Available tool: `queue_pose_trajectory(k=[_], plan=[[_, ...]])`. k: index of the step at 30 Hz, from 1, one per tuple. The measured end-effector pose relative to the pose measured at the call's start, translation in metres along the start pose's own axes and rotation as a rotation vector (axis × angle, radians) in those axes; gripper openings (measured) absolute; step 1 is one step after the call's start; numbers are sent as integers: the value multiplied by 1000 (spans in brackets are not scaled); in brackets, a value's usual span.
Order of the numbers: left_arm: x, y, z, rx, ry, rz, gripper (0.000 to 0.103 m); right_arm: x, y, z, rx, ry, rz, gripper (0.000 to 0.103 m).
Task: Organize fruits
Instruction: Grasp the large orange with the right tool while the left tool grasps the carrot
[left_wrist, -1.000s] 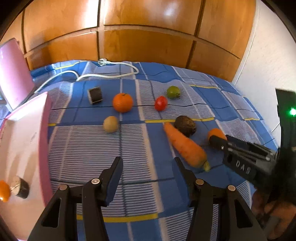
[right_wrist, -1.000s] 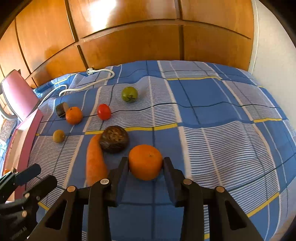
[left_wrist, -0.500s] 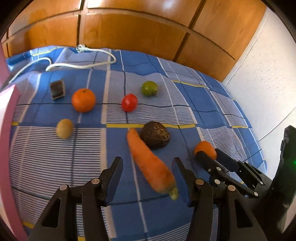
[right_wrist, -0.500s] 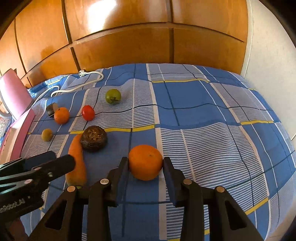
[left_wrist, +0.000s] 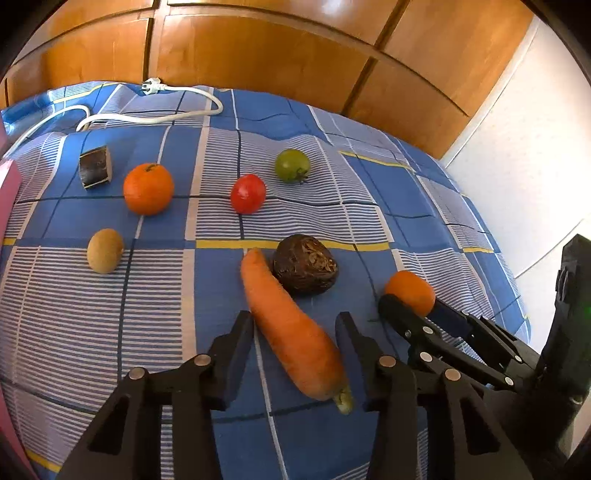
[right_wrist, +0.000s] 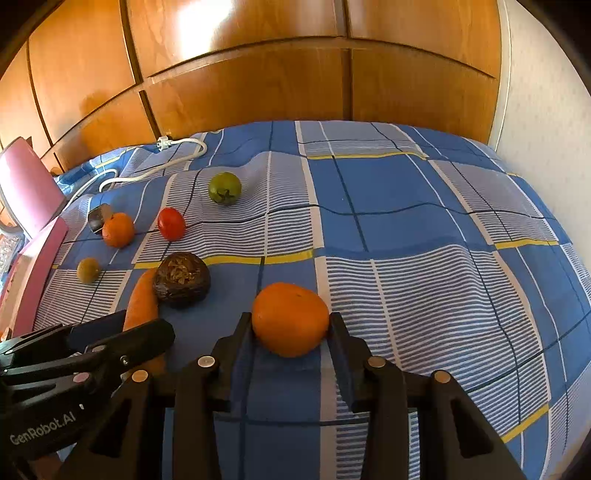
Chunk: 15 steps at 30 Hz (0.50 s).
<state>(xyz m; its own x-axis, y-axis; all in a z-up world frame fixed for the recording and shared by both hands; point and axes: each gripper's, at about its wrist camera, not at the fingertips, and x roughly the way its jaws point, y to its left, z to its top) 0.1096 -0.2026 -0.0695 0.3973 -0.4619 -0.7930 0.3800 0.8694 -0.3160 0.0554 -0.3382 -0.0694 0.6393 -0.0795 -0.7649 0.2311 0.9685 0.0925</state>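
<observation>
Bed covered with a blue checked bedspread (left_wrist: 92, 332), wooden panelling (right_wrist: 240, 74) behind it.

Left hand-held gripper (left_wrist: 293, 334): jaws straddle the thick end of a carrot (left_wrist: 290, 332) lying on the bedspread. They have just been closing in, but a gap shows on each side, so no grip yet. The carrot's narrow tip points away, just beside a dark brown wrinkled fruit (left_wrist: 306, 264).

Right hand-held gripper (right_wrist: 291, 332): both fingers pressed against the sides of an orange (right_wrist: 290, 318), which sits low on the cloth; jaws have eased apart slightly, still in contact.

Loose on the bedspread farther back: a second orange (left_wrist: 148, 188), a red tomato (left_wrist: 248, 193), a green tomato (left_wrist: 291, 165), a small kiwi-like fruit (left_wrist: 105, 250), and a dark cut chunk (left_wrist: 95, 172), kind unclear.

White power cable (left_wrist: 147, 114) trails along the far edge. Pink container edge (right_wrist: 44, 258) at the left.
</observation>
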Motion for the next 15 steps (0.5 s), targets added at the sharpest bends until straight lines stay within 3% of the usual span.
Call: queue_pose_trajectory(k=[8,11,15], plan=[[5,-6,5,-10,10,49,48,-3,-3,-4,3,-3,-17,39],[5,-9,5,-5,4,60,43,-5,-4,-5,0,0,-23,39],[-2,-4,1,-3,-5,21,37,-7,-1,-8,-17,3,-21,39]])
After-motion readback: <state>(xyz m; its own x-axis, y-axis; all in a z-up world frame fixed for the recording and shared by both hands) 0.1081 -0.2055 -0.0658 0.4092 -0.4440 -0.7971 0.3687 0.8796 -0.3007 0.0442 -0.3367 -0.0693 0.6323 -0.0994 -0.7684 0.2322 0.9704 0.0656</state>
